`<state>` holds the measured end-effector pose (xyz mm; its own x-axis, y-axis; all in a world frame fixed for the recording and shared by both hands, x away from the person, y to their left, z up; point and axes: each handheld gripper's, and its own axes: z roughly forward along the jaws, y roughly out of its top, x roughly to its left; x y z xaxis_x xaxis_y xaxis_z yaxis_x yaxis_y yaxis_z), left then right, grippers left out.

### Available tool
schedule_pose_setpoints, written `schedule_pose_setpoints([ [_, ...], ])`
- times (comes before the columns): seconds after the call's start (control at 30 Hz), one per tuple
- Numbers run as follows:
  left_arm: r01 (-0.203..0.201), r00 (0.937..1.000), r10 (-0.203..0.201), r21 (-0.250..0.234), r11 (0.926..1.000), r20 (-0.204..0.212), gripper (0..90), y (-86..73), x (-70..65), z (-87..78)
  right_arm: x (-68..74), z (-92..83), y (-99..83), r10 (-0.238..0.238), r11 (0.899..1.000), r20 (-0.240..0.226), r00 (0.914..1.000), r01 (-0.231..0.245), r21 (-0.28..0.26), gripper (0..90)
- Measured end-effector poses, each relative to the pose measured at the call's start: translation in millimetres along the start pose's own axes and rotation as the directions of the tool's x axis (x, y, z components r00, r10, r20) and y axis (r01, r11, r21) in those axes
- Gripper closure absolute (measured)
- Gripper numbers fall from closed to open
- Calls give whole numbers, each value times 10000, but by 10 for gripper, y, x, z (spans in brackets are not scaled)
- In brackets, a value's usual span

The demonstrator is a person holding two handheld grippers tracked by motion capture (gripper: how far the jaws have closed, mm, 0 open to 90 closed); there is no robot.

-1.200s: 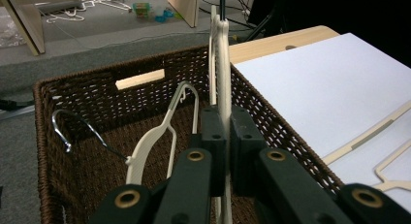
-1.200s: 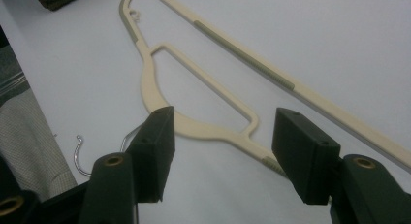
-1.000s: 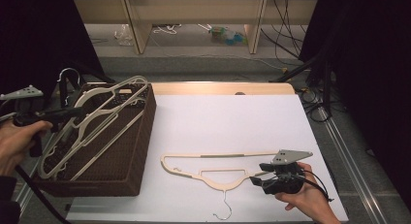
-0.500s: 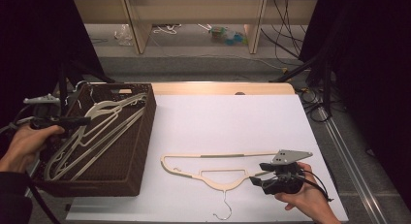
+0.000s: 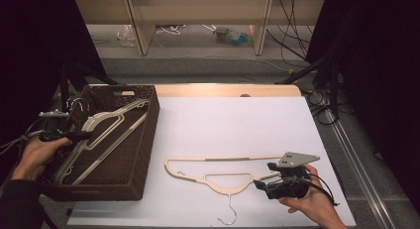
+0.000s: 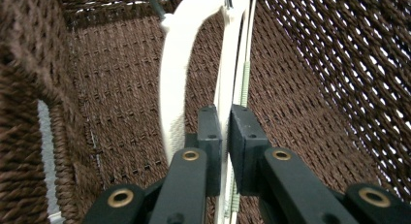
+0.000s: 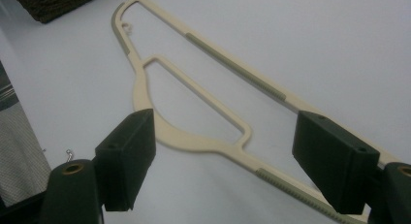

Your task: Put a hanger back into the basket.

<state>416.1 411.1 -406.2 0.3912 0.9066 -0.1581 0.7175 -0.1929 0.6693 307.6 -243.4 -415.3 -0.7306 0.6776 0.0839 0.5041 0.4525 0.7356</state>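
1. Where the table's left edge fell into shadow, your left hand (image 5: 35,154) held the left gripper (image 5: 79,136) over the near-left part of the brown wicker basket (image 5: 148,135), which sat on the white tabletop (image 5: 233,125).
2. In the left gripper view its two black jaws stood almost together, pinching the thin edge of a cream hanger (image 6: 224,88) (a second, broader cream hanger (image 6: 175,78) ran just beside it to the left, outside the jaws).
3. You had both of those hangers down inside the basket, leaning along its length with their far ends toward the back wall; from the high view they crossed the basket from near-left to far-right.
4. Moving right, a third cream hanger (image 5: 218,162) lay flat on the white surface, well apart from the basket, its long bar away from you and its wire hook (image 5: 229,214) pointing toward the near edge.
5. At the far right your right hand (image 5: 309,201) held the right gripper (image 5: 258,183) at that hanger's right arm.
6. Its jaws had just been opening and stood wide apart, one on each side of the hanger's arm (image 7: 228,146), with neither pad pressing on it (so nothing was gripped there).
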Motion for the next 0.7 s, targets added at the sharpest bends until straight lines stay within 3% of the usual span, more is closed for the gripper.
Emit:
schedule_pose_setpoints([
  [0.13,-6,10000,6,108,9999,-32,821,-3,14,10,-8,5,-2,-77,9999,65,9999,77,-110,236],
  [0.2,-155,9994,164,319,9994,-288,792,-2,24,17,-8,6,-1,-68,9999,73,10000,69,-110,236],
  [0.43,65,9943,-23,394,9992,-1064,551,-14,-18,41,-20,10,-9,-129,9999,96,9999,130,-99,239],
  [0.5,275,9919,-292,-152,9995,-1239,499,-8,-50,-2,-18,6,-9,-5,9999,170,9999,7,-117,239],
  [0.57,9,9904,-31,-162,9999,-1378,446,9,-57,-85,-27,0,-3,-14,9999,200,9998,18,-159,240],
  [0.6,326,9903,-409,-638,9974,-1331,419,22,-102,-111,-29,-4,-2,-1,9999,180,9998,4,-162,240],
  [0.67,213,9917,-333,-966,9951,-1241,379,42,-170,-204,-40,-11,-4,-34,9997,220,9998,39,-235,241],
  [0.7,384,9920,-550,-1430,9890,-1139,368,50,-243,-229,-43,-14,-4,23,9996,248,9997,-17,-277,241],
])
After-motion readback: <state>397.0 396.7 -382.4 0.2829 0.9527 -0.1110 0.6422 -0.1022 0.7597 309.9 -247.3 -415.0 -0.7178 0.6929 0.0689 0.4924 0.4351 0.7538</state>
